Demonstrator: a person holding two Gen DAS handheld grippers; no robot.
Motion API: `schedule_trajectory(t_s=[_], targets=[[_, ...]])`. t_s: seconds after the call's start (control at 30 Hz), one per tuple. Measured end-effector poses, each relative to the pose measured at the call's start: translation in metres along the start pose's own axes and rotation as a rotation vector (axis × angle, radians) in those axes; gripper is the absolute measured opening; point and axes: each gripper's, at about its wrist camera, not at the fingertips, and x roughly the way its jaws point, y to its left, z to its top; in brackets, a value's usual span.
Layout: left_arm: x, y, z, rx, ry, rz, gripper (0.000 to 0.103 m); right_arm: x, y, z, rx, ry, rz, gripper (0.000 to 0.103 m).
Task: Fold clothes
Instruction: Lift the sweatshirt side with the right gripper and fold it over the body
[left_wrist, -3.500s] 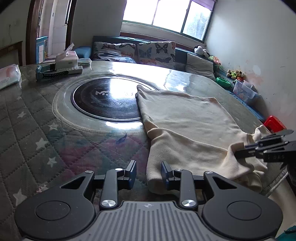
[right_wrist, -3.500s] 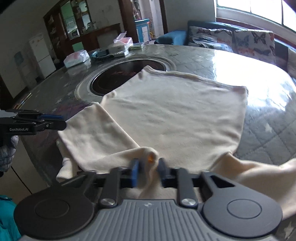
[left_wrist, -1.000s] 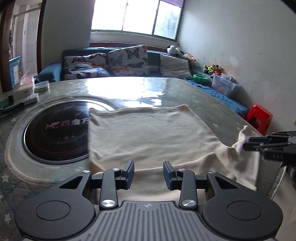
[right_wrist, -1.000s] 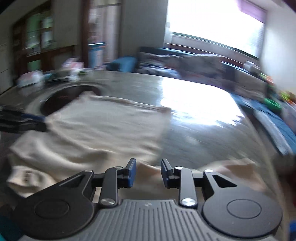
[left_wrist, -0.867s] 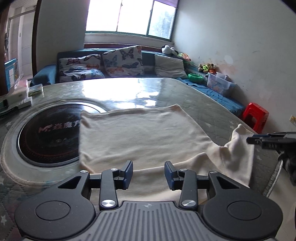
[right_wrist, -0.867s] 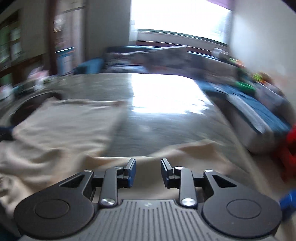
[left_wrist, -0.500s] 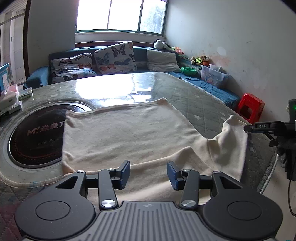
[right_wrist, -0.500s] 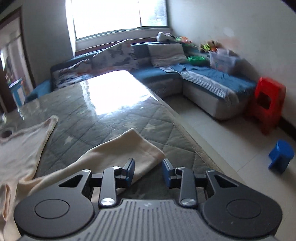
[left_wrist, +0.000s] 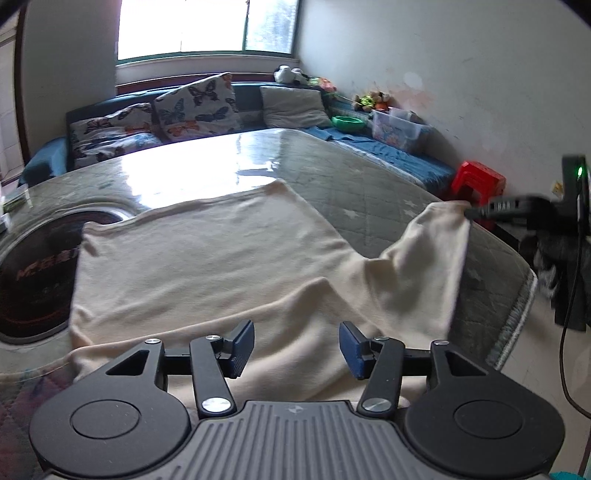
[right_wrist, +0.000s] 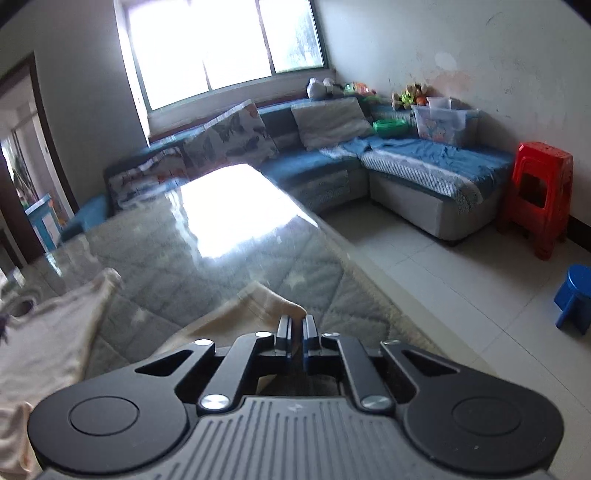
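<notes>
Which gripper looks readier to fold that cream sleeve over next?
The right gripper, probably: it is shut on the cuff of the cream garment, lifted off the table. The left gripper is open above the cloth, holding nothing.

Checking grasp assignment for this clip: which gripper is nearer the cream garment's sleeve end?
Right. The right gripper has its jaws shut on the sleeve end at the table edge; the left gripper hovers open over the garment's near edge.
</notes>
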Motion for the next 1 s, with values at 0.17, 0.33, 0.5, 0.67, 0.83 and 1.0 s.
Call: schedule_trajectory(t_s=[0.17, 0.33, 0.5, 0.67, 0.83, 1.0], targets=[[0.012, -0.013, 0.0, 0.038, 0.015, -0.026, 0.055, -0.025, 0.002, 0.01, -0.005, -0.048, 0.053, 0.004], [0.022, -0.016, -0.005, 0.055, 0.037, -0.029, 0.055, -0.049, 0.023, 0.023, -0.061, -0.089, 0.121, 0.004], [0.005, -0.003, -0.005, 0.005, -0.003, -0.018, 0.055, -0.077, 0.057, 0.036, -0.141, -0.136, 0.224, 0.004], [-0.023, 0.027, -0.011, -0.064, -0.048, 0.034, 0.055, -0.096, 0.106, 0.043, -0.245, -0.15, 0.345, 0.004], [-0.052, 0.06, -0.025, -0.136, -0.086, 0.111, 0.056, -0.108, 0.161, 0.041, -0.36, -0.145, 0.469, 0.004], [-0.07, 0.081, -0.043, -0.202, -0.1, 0.164, 0.058, -0.102, 0.218, 0.025, -0.474, -0.083, 0.586, 0.004]])
